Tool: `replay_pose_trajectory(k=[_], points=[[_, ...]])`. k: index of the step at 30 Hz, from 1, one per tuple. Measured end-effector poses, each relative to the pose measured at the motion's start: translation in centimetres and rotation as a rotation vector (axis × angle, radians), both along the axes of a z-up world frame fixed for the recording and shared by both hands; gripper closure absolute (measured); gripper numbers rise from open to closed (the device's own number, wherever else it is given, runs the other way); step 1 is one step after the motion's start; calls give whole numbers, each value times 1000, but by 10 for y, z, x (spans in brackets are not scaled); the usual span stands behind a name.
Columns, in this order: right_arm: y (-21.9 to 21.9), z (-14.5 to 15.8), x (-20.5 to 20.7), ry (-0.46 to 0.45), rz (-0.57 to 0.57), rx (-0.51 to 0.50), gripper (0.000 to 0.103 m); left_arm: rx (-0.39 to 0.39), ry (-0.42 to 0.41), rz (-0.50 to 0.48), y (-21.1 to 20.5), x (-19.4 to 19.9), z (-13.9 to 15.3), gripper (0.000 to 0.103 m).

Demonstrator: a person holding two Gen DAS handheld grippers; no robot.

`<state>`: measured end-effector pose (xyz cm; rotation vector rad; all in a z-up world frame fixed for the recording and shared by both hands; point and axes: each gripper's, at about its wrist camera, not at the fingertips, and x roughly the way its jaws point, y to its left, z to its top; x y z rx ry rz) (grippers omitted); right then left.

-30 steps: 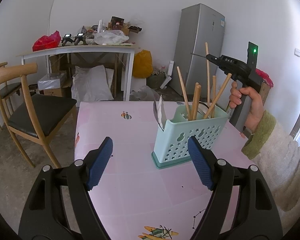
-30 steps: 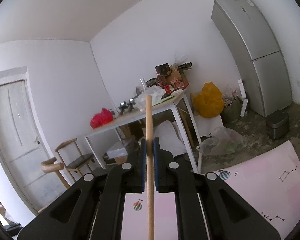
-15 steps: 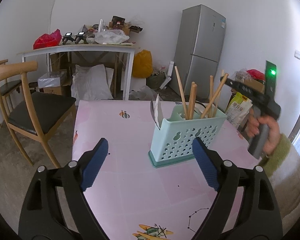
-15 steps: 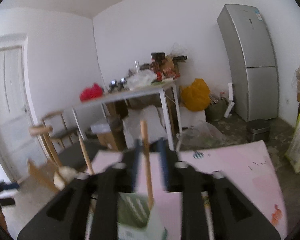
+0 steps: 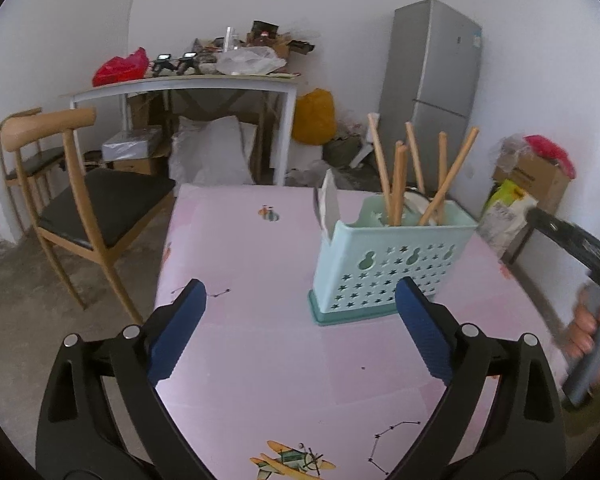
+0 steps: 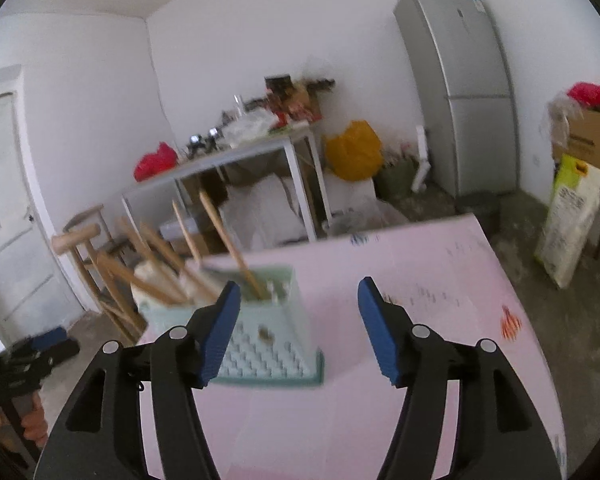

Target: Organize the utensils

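Note:
A mint green utensil holder (image 5: 388, 264) with star cutouts stands on the pink table (image 5: 260, 344). Several wooden-handled utensils (image 5: 396, 184) lean upright inside it, and a grey blade-like piece (image 5: 329, 204) sticks up at its left end. My left gripper (image 5: 300, 332) is open and empty, low over the table just in front of the holder. In the right wrist view the holder (image 6: 260, 340) sits behind the left finger (image 6: 220, 336), blurred. My right gripper (image 6: 296, 332) is open and empty beside the holder.
A wooden chair (image 5: 80, 208) stands at the table's left. A cluttered white side table (image 5: 188, 88), a yellow bag (image 5: 314, 116) and a grey fridge (image 5: 432, 76) line the back wall. Boxes and a bag (image 5: 528, 184) stand at the right.
My right gripper let go of a wooden utensil into the holder, opened, and dropped low to the right. My left gripper backed away a little and stayed open.

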<state>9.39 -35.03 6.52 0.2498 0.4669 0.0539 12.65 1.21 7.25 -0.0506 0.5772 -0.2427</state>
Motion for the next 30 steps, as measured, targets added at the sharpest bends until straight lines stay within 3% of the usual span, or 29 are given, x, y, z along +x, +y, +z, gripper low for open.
replay_pose_trajectory(k=[7,11,16,24,30], points=[[27,-19,-17,124,-81,-82,34,30,24,58,-5,5,-1,11],[42,-23,-15,166,-97,-105,32,75,-3,144,-8,4,0,8],[52,-35,-17,215,-115,-161,27,146,-8,159,-15,4,-2,8],[57,-36,-15,229,-154,-228,24,237,44,204,-21,6,-4,8],[52,-34,-15,225,-183,-258,22,235,32,266,-14,5,1,8]])
